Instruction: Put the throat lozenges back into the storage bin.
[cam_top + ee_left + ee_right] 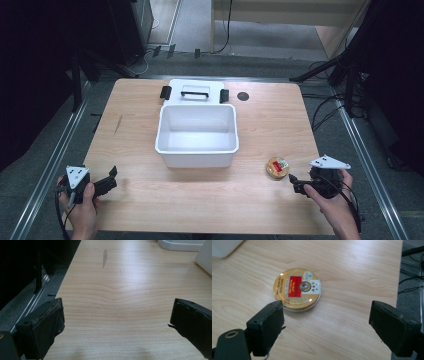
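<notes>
While the white bin (197,134) sits empty beside its lid (195,92), both grippers, left (111,176) and right (292,182), gape apart near the closed tin (277,167).

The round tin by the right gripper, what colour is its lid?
The tin has a golden-yellow lid with a red label, best seen in the right gripper view.

Your small round gold tin with the red label (297,289) carries print too fine to read. The white plastic bin (205,258) is cut off at the frame's upper right in the left gripper view.
</notes>
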Demonstrator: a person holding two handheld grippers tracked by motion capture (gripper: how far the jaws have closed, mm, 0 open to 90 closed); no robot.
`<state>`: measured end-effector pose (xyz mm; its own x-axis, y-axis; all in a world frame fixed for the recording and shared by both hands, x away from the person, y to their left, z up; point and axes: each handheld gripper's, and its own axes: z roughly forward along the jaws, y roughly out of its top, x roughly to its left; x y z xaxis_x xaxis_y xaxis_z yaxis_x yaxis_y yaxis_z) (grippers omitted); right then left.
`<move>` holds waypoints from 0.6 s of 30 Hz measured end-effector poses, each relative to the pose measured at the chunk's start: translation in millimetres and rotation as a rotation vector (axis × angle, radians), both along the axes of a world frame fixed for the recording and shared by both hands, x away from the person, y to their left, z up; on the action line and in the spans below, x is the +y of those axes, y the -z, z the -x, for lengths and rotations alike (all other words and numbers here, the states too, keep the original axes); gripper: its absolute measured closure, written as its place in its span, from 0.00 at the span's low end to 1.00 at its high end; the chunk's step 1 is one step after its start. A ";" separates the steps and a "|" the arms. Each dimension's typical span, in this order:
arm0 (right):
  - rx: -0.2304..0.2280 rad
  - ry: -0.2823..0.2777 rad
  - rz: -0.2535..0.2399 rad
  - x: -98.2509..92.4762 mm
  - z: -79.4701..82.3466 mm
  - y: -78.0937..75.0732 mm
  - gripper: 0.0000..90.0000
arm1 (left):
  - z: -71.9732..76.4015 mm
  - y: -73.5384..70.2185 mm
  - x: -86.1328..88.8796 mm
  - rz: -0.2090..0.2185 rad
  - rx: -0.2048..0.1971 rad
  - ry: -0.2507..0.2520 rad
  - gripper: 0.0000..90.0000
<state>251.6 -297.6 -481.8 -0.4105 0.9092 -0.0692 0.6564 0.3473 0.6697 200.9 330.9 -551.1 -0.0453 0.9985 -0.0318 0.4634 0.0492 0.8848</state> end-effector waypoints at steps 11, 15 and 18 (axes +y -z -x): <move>0.167 -0.097 0.134 21.3 -19.5 -9.7 0.05 | -0.1 0.0 0.9 0.010 0.004 0.000 0.00; 0.230 -0.111 0.162 27.4 -27.5 -11.6 0.05 | -0.2 0.1 0.4 0.004 0.001 0.001 0.00; 0.279 -0.127 0.178 31.3 -33.1 -12.1 0.05 | -0.2 0.1 0.3 0.003 0.001 0.002 0.00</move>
